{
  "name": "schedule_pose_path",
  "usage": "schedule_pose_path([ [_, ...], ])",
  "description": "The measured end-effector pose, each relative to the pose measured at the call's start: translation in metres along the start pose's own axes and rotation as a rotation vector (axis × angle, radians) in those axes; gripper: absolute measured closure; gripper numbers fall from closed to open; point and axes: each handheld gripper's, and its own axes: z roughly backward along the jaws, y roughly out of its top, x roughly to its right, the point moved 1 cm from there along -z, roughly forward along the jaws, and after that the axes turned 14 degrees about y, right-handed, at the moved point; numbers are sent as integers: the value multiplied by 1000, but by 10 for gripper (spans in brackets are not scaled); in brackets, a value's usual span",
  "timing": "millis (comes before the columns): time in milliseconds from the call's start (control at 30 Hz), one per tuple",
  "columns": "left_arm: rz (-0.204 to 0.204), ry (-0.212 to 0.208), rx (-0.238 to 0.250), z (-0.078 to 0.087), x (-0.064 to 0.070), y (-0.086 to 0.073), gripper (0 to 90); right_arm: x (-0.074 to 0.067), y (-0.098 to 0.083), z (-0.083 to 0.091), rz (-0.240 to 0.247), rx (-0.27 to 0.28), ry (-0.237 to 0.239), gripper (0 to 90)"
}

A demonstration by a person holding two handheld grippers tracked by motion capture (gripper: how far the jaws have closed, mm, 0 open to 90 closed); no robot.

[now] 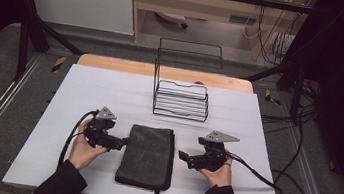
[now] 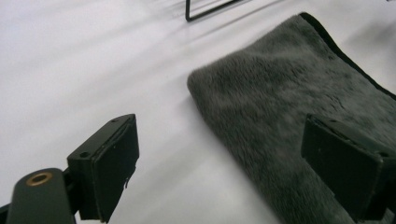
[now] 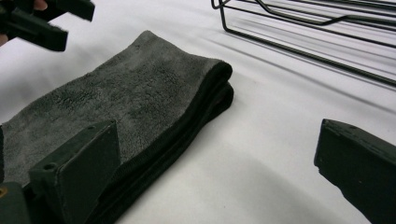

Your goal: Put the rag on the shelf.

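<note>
We hold the left gripper (image 1: 122, 142) at the left edge of the folded grey towel (image 1: 148, 156), jaws wide apart and empty. Our right gripper (image 1: 183, 156) sits just right of it, likewise gaping with nothing gripped. The towel lies flat on the white table (image 1: 110, 94) in front of the wire rack (image 1: 181, 100); we read no writing anywhere.

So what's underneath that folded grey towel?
The folded grey towel lies flat on the white table. The right gripper view shows stacked layers at its folded edge; anything tucked between or beneath them is covered.
</note>
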Motion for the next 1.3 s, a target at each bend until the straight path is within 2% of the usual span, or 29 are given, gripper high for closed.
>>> schedule_pose_path([
  [200,-2,21,-14,-16,0,12,118,1,-4,2,-4,-10,-11,7],
  [267,12,23,-18,-22,0,15,134,0,-4,3,-9,-5,-9,8],
  [467,64,19,-50,-41,-6,17,287,0,-5,2,-9,-12,-13,7],
  [567,78,1,-76,-50,-5,16,364,1,-6,0,-7,-17,-17,7],
  [667,68,14,-88,-54,-3,14,444,1,-6,-1,-10,-24,-18,7],
  [733,89,-6,-100,-57,-5,14,492,1,-7,-2,-13,-29,-17,8],
  [867,102,-22,-109,-60,-3,13,573,2,-8,-4,-16,-31,-16,8],
  [1100,101,-38,-122,-61,3,11,717,3,-8,-5,-29,-33,-25,13],
  [1200,84,-34,-122,-61,4,11,736,3,-7,-6,-43,-25,-29,20],
  [1300,90,-40,-126,-61,4,11,753,5,-4,-7,-59,-3,-29,36],
])
